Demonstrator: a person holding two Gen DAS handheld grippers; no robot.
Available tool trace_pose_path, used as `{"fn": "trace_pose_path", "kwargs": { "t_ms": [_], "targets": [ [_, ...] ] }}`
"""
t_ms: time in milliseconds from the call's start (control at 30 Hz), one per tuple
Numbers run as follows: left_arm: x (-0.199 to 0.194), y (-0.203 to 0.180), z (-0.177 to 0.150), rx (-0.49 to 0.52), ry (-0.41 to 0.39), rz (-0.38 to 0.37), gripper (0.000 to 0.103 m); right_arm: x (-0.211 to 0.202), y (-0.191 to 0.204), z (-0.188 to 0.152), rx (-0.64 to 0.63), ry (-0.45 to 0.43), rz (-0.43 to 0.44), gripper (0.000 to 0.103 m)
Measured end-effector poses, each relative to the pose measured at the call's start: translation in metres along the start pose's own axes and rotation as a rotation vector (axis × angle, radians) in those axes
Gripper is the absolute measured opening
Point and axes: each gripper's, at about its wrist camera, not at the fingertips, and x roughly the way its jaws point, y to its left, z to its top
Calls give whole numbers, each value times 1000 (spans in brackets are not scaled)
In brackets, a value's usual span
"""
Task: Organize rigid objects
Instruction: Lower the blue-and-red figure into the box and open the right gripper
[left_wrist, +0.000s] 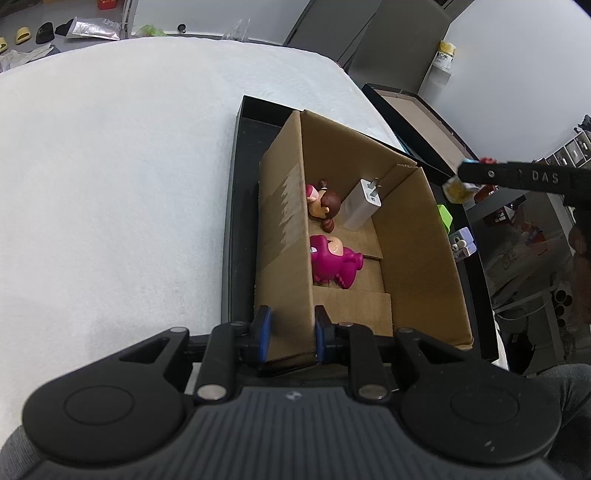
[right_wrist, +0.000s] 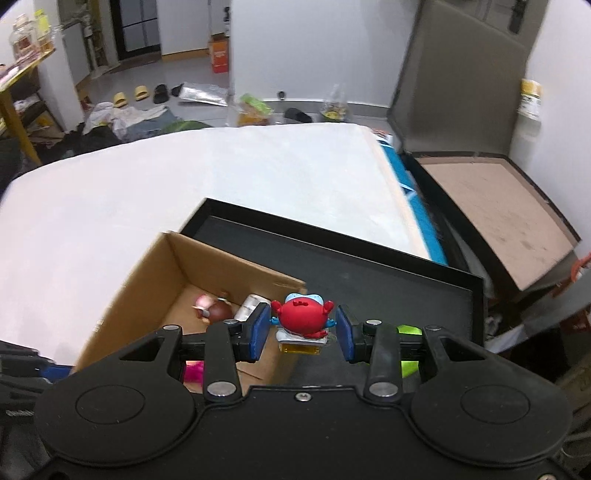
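Left gripper (left_wrist: 291, 334) is clamped on the near wall of the one cardboard box (left_wrist: 413, 236), which holds three things: a doll figure (left_wrist: 323, 205), a magenta dinosaur (left_wrist: 332, 262) and a white charger (left_wrist: 360, 203) lying prongs-away. Right gripper (right_wrist: 303, 330) reaches in level above the black tray (right_wrist: 388, 284), its pads spread around a single upright red crab toy (right_wrist: 301, 317), though I can't tell if they touch it.

Yellow slippers (right_wrist: 129, 96), black slippers (right_wrist: 161, 92) on floor — silver bag (right_wrist: 203, 93) beside.
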Motion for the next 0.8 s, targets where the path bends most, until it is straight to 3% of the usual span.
{"fn": "trace_pose_path", "kwargs": {
  "t_ms": [500,800],
  "targets": [
    [-2,2,-1,-6,-9,-5,23,24,60,28,-175,46,93,38],
    [-2,3,0,-13,-10,-9,23,37,79,34,-163,76,131,39]
  ]
}}
